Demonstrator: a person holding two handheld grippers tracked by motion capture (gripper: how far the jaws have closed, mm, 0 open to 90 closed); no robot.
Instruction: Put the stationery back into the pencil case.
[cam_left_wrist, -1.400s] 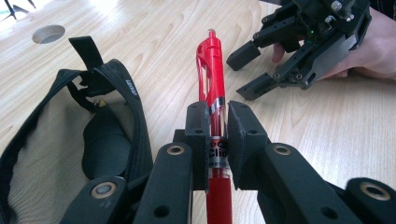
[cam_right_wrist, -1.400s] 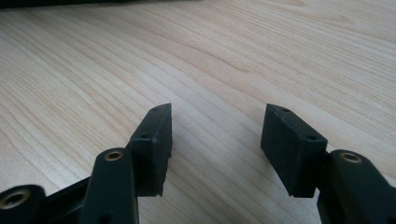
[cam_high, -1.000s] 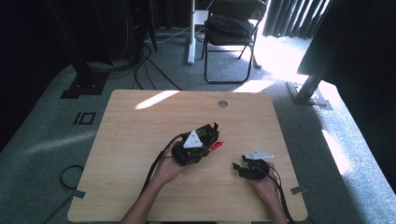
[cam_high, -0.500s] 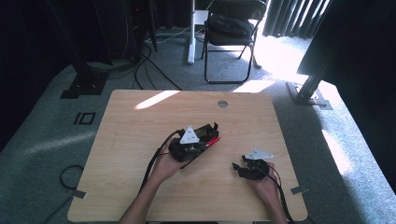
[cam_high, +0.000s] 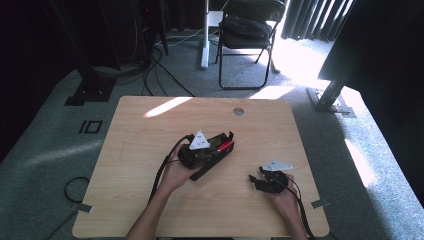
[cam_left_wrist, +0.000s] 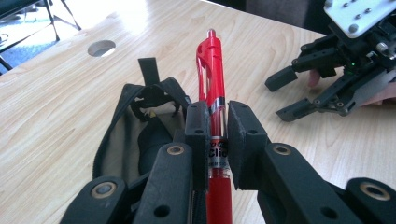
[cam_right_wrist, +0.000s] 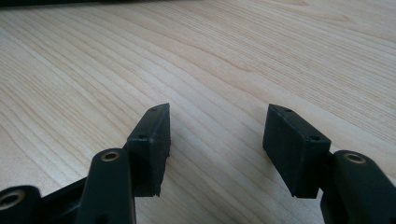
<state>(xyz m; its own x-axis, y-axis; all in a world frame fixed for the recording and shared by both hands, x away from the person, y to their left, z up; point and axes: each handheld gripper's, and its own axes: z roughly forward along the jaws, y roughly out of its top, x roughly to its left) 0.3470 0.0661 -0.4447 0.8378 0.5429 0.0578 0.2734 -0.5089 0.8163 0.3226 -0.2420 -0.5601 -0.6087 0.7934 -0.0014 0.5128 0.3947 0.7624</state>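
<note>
My left gripper (cam_high: 226, 144) is shut on a red pen (cam_high: 224, 146) at the table's middle. The pen lies just above an open black pouch (cam_high: 207, 165), pointing to the far right. In the left gripper view the pads clamp the red pen (cam_left_wrist: 211, 70) around its silver band, and the pouch (cam_left_wrist: 140, 126) gapes to the left below it. My right gripper (cam_high: 254, 180) rests near the front right with its jaws apart, pointing left toward the pouch. In the right gripper view the right gripper (cam_right_wrist: 217, 128) has only bare wood between its pads.
The wooden table (cam_high: 140, 200) has a round cable hole (cam_high: 238, 111) near its far edge. A folding chair (cam_high: 245, 30) and floor cables stand beyond the table. The right gripper (cam_left_wrist: 299, 93) lies to the right of the pen in the left gripper view.
The left hand with the pen has drifted slightly away from me and to the left. The right hand has stayed where it was.
</note>
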